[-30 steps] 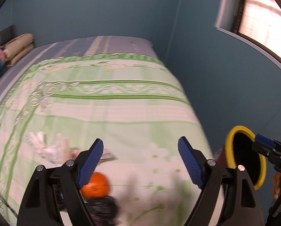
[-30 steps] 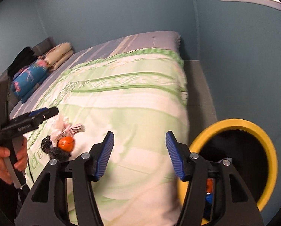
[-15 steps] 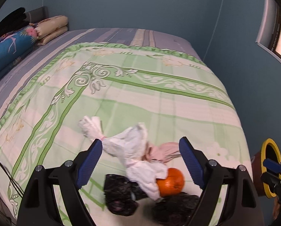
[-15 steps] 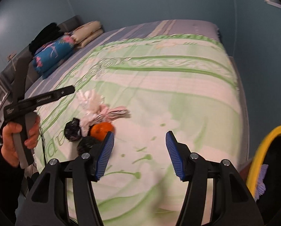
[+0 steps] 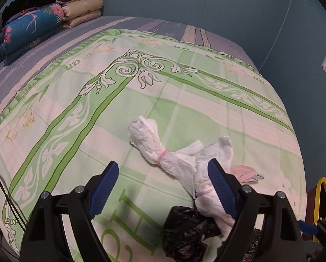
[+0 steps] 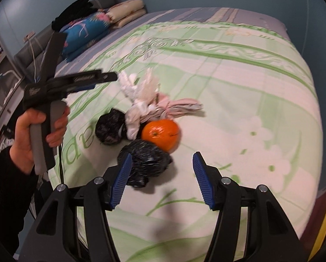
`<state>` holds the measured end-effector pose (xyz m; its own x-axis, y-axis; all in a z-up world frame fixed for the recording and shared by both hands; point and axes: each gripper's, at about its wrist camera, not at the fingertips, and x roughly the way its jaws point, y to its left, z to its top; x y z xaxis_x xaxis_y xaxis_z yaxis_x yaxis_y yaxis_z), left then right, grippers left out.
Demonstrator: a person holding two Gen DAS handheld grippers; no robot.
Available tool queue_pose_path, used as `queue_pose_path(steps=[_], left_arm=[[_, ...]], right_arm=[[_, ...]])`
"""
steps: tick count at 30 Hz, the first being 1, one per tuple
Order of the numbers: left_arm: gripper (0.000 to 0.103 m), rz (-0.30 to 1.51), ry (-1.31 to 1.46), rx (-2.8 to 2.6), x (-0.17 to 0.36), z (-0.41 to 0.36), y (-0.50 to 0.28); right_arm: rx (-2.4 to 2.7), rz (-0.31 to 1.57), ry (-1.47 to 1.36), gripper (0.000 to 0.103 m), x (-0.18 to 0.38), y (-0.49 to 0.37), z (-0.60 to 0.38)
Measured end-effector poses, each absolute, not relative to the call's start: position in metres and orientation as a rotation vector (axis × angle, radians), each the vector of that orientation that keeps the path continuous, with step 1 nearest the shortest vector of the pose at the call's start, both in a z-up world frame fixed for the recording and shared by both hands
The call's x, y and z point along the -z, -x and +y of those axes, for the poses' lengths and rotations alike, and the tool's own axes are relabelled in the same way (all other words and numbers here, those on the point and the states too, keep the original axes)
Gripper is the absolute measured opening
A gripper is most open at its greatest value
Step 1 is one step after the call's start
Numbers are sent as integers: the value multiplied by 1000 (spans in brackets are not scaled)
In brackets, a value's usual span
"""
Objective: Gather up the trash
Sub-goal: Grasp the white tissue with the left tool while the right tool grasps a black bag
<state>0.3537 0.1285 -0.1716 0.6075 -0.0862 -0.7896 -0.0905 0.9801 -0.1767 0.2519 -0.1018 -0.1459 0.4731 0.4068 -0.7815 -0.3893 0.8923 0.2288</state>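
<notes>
A small heap of trash lies on the green patterned bedspread (image 5: pixel 141 113): a twisted white tissue bundle (image 5: pixel 163 150) tied with a pink band, a pink scrap (image 5: pixel 245 172), two crumpled black bags (image 6: pixel 109 128) (image 6: pixel 146 162) and an orange (image 6: pixel 161 134). My left gripper (image 5: pixel 164 184) hovers open over the bedspread just left of the tissue, nothing between its pads. My right gripper (image 6: pixel 163 178) is open above the nearer black bag, whose edge sits by the left pad. A hand holds the left gripper (image 6: pixel 90 79) in the right wrist view.
Folded blankets and a blue flowered pillow (image 5: pixel 31 28) sit at the far left of the bed. A yellow-rimmed bin (image 5: pixel 321 207) stands off the bed's right edge. A blue wall (image 5: pixel 206 0) runs behind the bed.
Both grippers swung left from the bin side and sank toward the heap. The trash now looms larger, under the right gripper and beside the left. Jaw openings look unchanged.
</notes>
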Motion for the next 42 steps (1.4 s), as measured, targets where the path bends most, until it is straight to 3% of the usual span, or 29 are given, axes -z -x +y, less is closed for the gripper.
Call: queue_pose_path(steps=[20,23,28,34,42], left_arm=[[80,990,294,-81,217,139,-400],[68,1001,295,-85,222,137,-405],[34,1017,292,-69,230,131,-407],[21,1009,287,-72,228,132,-408],[18,1001,300,-78,224,136,-404]], right_arm=[[-529,1017,92,55,189,-260,-57],[-536,1025,97,55,193,-263,-53],[-540,1010,96,53,193,-263,-50],[-533,1018,67,49,191,-261,-54],[-535,1045,41,46,191,-261,-60]])
